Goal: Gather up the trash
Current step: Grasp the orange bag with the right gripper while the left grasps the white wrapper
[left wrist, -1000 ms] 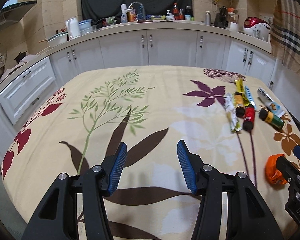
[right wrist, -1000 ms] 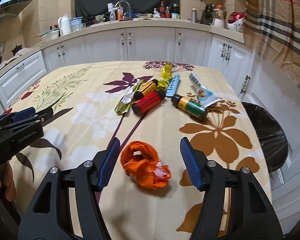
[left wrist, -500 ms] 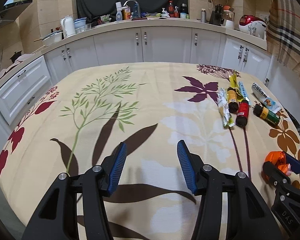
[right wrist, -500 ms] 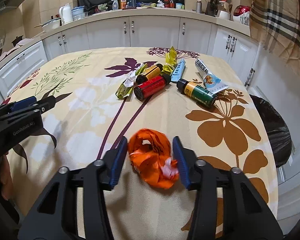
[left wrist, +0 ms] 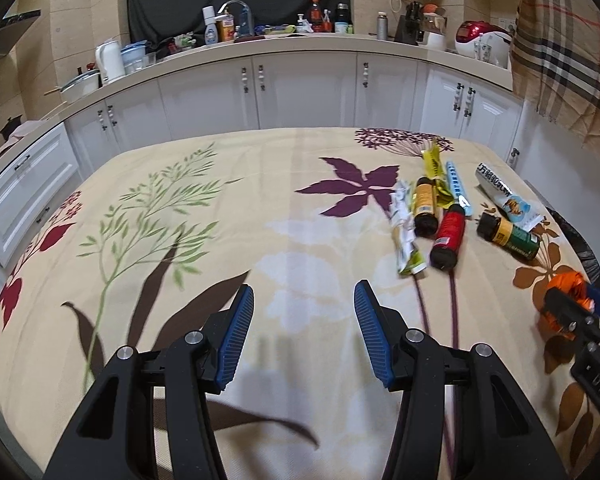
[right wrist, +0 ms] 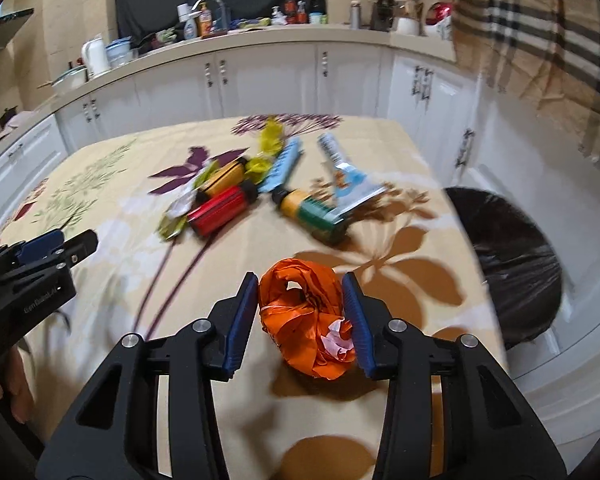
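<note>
My right tool pinching orange wrapper, above tabletop. Left tool spread, idle. Keep squeeze firm, swing toward black bin at 3 o'clock; release only over opening.

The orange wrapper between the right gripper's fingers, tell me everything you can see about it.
The orange wrapper is a crumpled wad of glossy, thin film, plastic by the look of it, with white markings and a scrap of pinkish-white paper showing at its near right. A small gap opens through its top folds. The right gripper is shut on it, a blue pad pressing each side. A shadow falls on the tablecloth under it, so it seems slightly lifted. In the left wrist view it peeks out behind that gripper.
</note>
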A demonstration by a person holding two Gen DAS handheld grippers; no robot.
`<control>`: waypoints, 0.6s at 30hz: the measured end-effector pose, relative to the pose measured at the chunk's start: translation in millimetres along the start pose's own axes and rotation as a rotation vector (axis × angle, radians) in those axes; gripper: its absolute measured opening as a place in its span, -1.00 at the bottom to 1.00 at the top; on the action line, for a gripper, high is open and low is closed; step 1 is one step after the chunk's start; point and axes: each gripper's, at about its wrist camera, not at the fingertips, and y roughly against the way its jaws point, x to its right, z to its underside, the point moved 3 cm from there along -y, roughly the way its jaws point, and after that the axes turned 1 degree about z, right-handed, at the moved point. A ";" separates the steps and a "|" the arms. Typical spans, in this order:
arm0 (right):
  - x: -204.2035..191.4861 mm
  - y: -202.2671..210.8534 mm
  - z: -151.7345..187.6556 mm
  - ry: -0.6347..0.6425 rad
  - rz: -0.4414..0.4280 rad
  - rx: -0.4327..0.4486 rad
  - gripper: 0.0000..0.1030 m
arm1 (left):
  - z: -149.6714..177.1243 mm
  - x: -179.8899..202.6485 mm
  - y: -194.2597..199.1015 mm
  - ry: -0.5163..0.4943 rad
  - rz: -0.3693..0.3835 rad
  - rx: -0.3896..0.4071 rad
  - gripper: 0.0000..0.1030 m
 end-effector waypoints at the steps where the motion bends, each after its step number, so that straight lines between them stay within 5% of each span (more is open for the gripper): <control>1: 3.5 0.1 -2.6 -0.001 0.009 0.006 -0.19 | -2.6 3.1 -2.6 -0.002 0.004 -0.001 0.01; 18: 70.6 -30.6 -47.5 -0.094 0.092 0.045 -0.19 | -34.4 36.4 -48.9 -0.028 0.041 -0.047 0.01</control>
